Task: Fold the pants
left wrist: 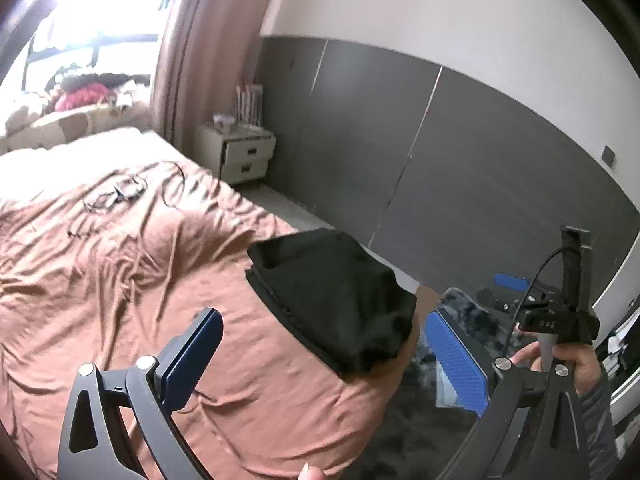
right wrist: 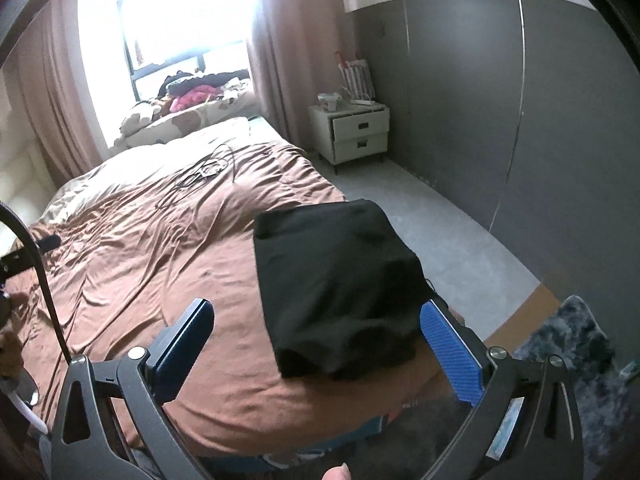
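Observation:
The black pants (left wrist: pixel 336 300) lie folded into a compact stack at the near right corner of the bed, on the rust-brown cover (left wrist: pixel 120 264). They also show in the right wrist view (right wrist: pixel 340 288). My left gripper (left wrist: pixel 324 344) is open and empty, held above the bed just short of the stack. My right gripper (right wrist: pixel 316 332) is open and empty, also lifted in front of the stack. The right gripper's body and the hand holding it show at the right of the left wrist view (left wrist: pixel 560 320).
Cables (right wrist: pixel 204 172) lie on the bed's far half. A white two-drawer nightstand (right wrist: pixel 356 136) stands by the grey wall panels. A clothes pile (right wrist: pixel 192 92) sits by the window. A dark shaggy rug (right wrist: pixel 580 344) and grey floor lie right of the bed.

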Available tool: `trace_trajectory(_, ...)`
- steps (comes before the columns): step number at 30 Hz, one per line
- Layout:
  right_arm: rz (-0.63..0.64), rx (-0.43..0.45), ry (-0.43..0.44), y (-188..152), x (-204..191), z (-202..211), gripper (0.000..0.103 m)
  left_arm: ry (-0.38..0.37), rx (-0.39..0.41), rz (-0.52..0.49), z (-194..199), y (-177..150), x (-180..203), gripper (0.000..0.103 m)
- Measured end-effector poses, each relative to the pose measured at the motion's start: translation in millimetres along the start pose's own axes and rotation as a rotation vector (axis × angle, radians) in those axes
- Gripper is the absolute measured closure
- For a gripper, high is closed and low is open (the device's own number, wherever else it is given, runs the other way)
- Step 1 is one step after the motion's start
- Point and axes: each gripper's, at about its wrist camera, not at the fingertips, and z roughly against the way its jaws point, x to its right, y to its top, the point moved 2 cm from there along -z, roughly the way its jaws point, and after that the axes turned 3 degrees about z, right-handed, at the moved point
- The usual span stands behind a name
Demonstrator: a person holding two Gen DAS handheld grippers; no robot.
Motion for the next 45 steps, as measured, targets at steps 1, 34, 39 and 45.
trace_trajectory(1,0.004,0.000,-0.002,-3,-1,8,0.000,0.009,0.007,-0.008,8,-3,2,0.000)
trace_trajectory(34,0.096,0.096,0.105,-92,-117,103,0.000,0.122,0.181,0.013,213,-132,5,0.000)
trace_trajectory(39,0.103,0.113,0.120,-108,-131,112,0.000,0.156,0.220,0.007,249,-149,5,0.000)
trace_trajectory(45,0.114,0.121,0.138,-124,-147,117,0.000,0.188,0.261,0.023,290,-173,3,0.000)
